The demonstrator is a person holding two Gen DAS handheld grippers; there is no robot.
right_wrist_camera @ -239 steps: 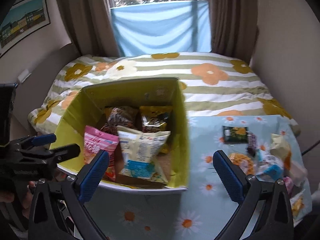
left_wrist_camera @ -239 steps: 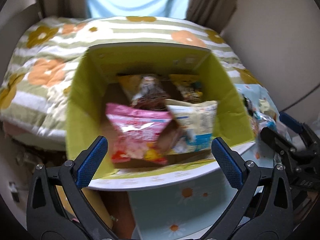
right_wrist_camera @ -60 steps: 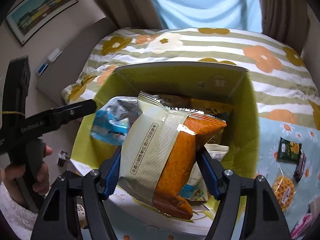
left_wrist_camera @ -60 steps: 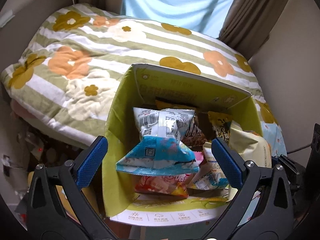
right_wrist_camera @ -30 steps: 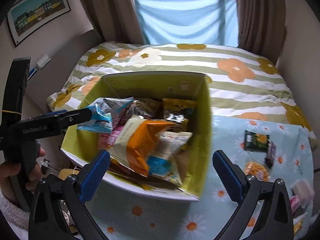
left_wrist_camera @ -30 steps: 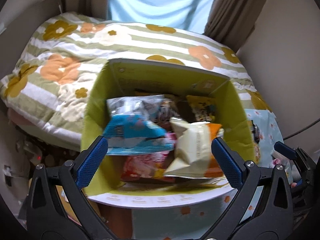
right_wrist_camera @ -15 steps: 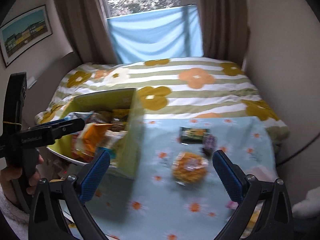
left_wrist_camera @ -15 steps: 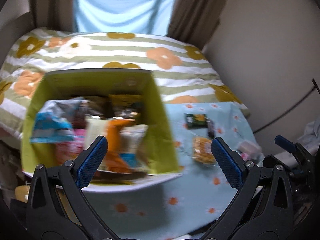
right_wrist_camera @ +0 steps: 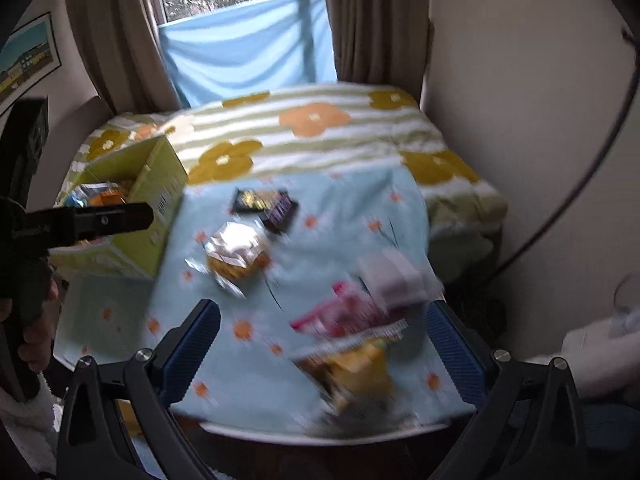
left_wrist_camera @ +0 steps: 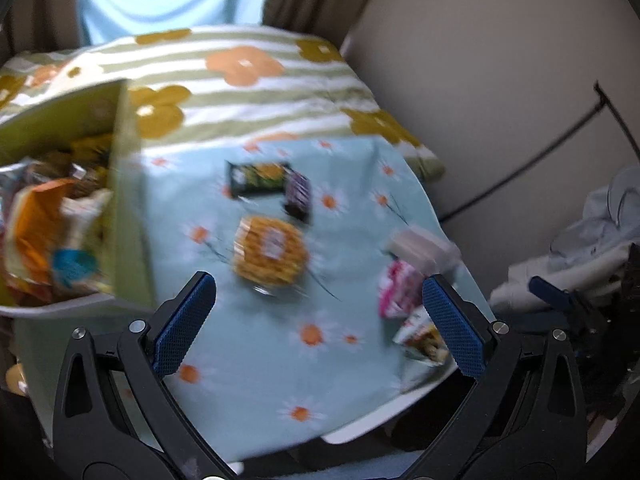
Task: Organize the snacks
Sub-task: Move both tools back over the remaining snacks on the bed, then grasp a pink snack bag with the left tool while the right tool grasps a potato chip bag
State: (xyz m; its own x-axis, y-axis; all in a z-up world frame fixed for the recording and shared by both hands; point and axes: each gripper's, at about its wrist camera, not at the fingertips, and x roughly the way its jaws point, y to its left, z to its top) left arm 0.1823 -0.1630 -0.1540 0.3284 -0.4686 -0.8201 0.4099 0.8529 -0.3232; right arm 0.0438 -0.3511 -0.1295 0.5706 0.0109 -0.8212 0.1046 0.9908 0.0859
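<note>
The job looks partly done: the green box [left_wrist_camera: 128,184] at the left end of the surface [left_wrist_camera: 256,360] already holds several packets, among them an orange one [left_wrist_camera: 36,216]. Left out on the daisy-print cloth are a dark green packet [left_wrist_camera: 258,178] touching a purple bar [left_wrist_camera: 298,194], a round yellow waffle-like pack [left_wrist_camera: 270,254] just below them, and a cluster at the right edge: a pale tub [right_wrist_camera: 394,274], a pink packet [right_wrist_camera: 344,316] and a yellow packet [right_wrist_camera: 352,372]. All are blurred, so print is unreadable. The left tool [left_wrist_camera: 318,326] is spread wide and empty; the right tool [right_wrist_camera: 322,350] is likewise agape, holding nothing, framing the pink and yellow packets
</note>
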